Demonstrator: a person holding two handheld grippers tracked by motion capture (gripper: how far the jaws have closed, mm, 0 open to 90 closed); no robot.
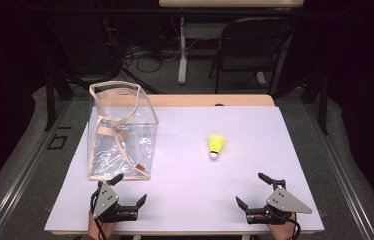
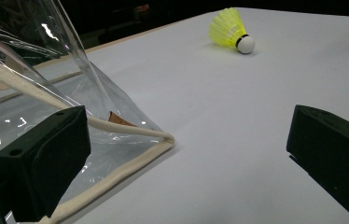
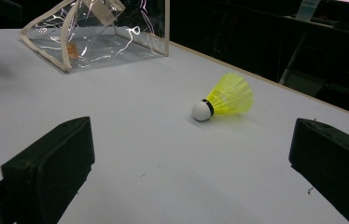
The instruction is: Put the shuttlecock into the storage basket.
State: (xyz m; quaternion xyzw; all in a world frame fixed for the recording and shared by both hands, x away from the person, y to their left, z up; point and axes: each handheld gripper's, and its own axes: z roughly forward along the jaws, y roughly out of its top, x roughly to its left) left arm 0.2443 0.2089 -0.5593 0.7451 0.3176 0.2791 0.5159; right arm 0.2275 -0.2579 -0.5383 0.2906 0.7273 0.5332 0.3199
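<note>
Nothing had yet been grasped: the work, judged to be putting the shuttlecock (image 1: 216, 146) into the bag (image 1: 121, 131), appeared to be at its very start, with the pick-up, the carry and the drop all left. One shuttlecock, yellow with a white cork, was seen lying on its side on the counter (image 1: 190, 200), right of centre, its cork pointed toward the person. One clear bag with cream trim was seen standing open at about ten o'clock from it, well apart. Two grippers were counted at the near edge. The left gripper (image 1: 128, 189) was held just beside the bag's near corner, its fingers spread apart and empty. The right gripper (image 1: 254, 189) was held at about five o'clock from the shuttlecock, its fingers likewise apart and empty.
</note>
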